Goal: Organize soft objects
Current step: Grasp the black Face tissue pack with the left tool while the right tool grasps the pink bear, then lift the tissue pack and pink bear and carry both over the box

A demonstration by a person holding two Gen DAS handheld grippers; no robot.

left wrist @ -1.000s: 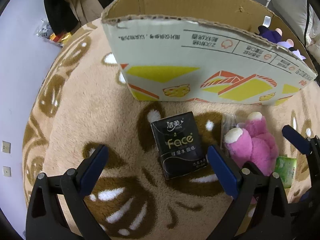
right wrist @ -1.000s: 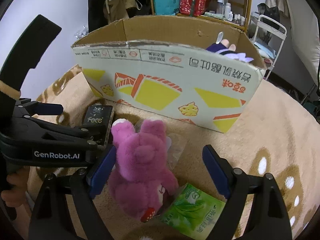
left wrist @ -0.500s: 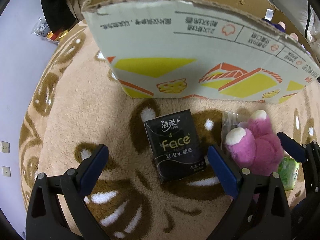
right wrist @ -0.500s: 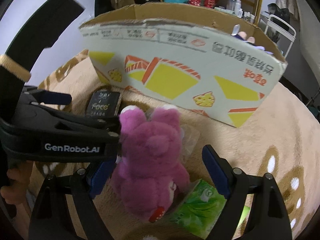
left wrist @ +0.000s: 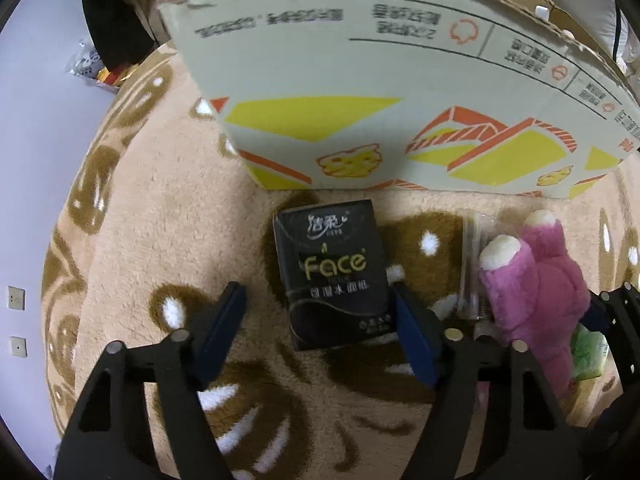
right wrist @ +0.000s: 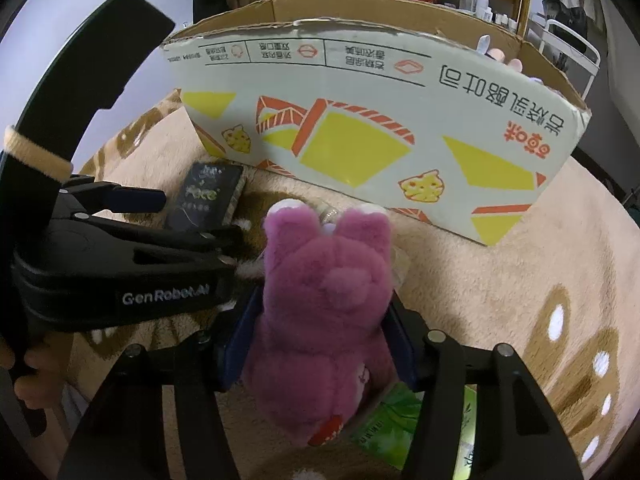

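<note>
Both jaws are closing: right gripper (right wrist: 320,332) clamps the pink plush bear (right wrist: 324,300), left gripper (left wrist: 320,320) straddles the black tissue pack (left wrist: 332,276).

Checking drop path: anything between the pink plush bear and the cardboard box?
Only the box's own near wall. The pink plush bear sits on the blanket right in front of it, between the closing jaws of the right gripper, so it must be lifted over the rim. Nothing else visible blocks it.

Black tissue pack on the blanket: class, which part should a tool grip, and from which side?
Grip the black tissue pack across its two long side edges, coming from above. It lies flat, label up, narrower across than along, and the carton blocks its far end.
</note>
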